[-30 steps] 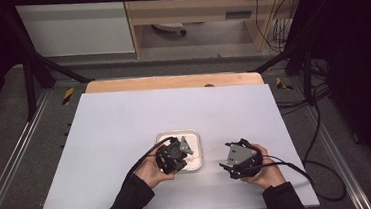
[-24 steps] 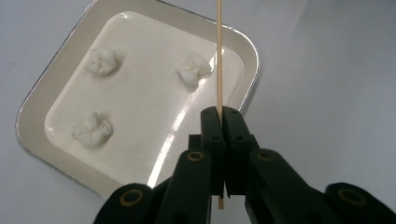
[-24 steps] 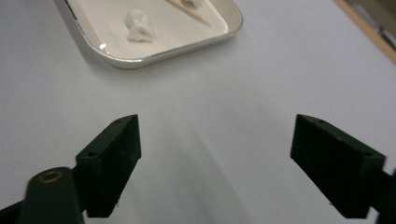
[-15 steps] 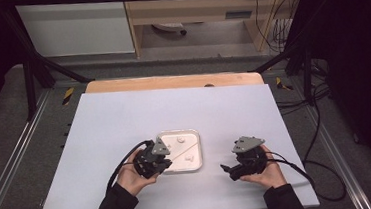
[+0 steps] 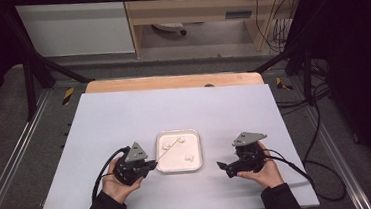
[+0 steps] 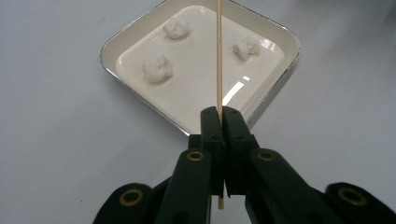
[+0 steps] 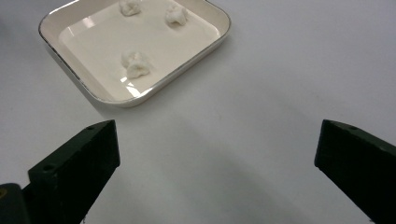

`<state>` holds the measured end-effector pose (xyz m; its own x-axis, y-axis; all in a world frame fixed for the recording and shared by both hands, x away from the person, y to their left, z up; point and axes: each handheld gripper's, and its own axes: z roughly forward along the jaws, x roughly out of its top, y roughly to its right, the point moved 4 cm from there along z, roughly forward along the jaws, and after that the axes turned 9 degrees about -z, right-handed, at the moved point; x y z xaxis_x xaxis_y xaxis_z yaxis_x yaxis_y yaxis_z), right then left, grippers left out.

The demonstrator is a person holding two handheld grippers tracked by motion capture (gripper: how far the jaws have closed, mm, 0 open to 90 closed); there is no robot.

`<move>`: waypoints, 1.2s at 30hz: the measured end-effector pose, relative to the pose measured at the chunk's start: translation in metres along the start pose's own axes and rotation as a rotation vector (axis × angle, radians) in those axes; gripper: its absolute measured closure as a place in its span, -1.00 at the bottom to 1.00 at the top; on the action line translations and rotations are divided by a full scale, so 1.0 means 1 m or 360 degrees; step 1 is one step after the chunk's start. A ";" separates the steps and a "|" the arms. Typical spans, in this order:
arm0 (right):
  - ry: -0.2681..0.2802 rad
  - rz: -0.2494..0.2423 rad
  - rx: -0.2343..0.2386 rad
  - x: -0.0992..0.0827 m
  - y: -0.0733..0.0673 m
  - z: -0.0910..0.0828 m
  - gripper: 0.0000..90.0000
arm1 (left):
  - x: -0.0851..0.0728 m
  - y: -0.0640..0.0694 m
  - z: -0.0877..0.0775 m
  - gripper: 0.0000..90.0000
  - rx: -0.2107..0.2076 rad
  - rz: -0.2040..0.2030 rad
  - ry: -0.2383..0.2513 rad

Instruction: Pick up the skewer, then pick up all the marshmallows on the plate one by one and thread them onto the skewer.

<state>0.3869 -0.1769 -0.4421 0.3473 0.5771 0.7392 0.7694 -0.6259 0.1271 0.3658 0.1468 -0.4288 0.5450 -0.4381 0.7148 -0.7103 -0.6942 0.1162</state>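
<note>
Left gripper (image 6: 219, 123) is clamped on a skewer (image 6: 218, 56) pointing over the tray (image 6: 273, 91). Right gripper (image 7: 215, 154) has just been opening, nothing between its jaws. Step judged: spearing. Next: lower the tip onto a white lump (image 6: 156, 70).

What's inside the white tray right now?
Three small white lumps lie apart in the tray. The wooden stick held by the left tool reaches over it, covering a thin strip of the tray floor.
</note>
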 end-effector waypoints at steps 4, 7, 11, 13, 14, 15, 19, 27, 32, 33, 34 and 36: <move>0.0019 0.0003 0.0016 0.009 -0.004 0.004 -0.98 | -0.006 -0.004 -0.004 0.97 0.0010 -0.0022 0.0034; 0.0034 0.0021 0.0022 0.017 -0.007 0.008 -0.98 | -0.010 -0.006 -0.006 0.97 0.0009 -0.0049 0.0065; 0.0044 0.0038 0.0024 0.025 -0.010 0.015 -0.98 | -0.013 -0.008 -0.007 0.97 0.0003 -0.0070 0.0085; 0.0044 0.0037 0.0023 0.029 -0.012 0.018 -0.98 | -0.016 -0.009 -0.008 0.97 0.0005 -0.0071 0.0094; 0.0052 0.0041 0.0024 0.032 -0.013 0.021 -0.98 | -0.017 -0.010 -0.008 0.97 0.0003 -0.0076 0.0096; 0.0054 0.0043 0.0026 0.033 -0.014 0.022 -0.98 | -0.018 -0.011 -0.008 0.97 0.0006 -0.0080 0.0101; 0.0073 0.0045 0.0039 0.041 -0.017 0.030 -0.98 | -0.021 -0.013 -0.009 0.97 -0.0001 -0.0101 0.0122; 0.0089 0.0060 0.0067 0.055 -0.024 0.050 -0.87 | -0.025 -0.017 -0.010 0.97 0.0007 -0.0114 0.0145; 0.0087 0.0027 0.0125 0.062 -0.031 0.064 -0.69 | -0.025 -0.016 -0.011 0.97 0.0002 -0.0119 0.0154; 0.0079 0.0025 0.0132 0.062 -0.033 0.066 -0.63 | -0.025 -0.016 -0.011 0.97 0.0008 -0.0116 0.0159; 0.0083 0.0029 0.0138 0.062 -0.033 0.069 -0.58 | -0.025 -0.016 -0.011 0.97 0.0004 -0.0116 0.0160; 0.0091 0.0047 0.0155 0.061 -0.034 0.074 -0.44 | -0.025 -0.015 -0.010 0.97 0.0008 -0.0110 0.0162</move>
<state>0.4211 -0.0814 -0.4500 0.3413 0.5267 0.7785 0.8087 -0.5867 0.0424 0.3584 0.1741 -0.4414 0.5447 -0.3289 0.7714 -0.6702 -0.7237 0.1647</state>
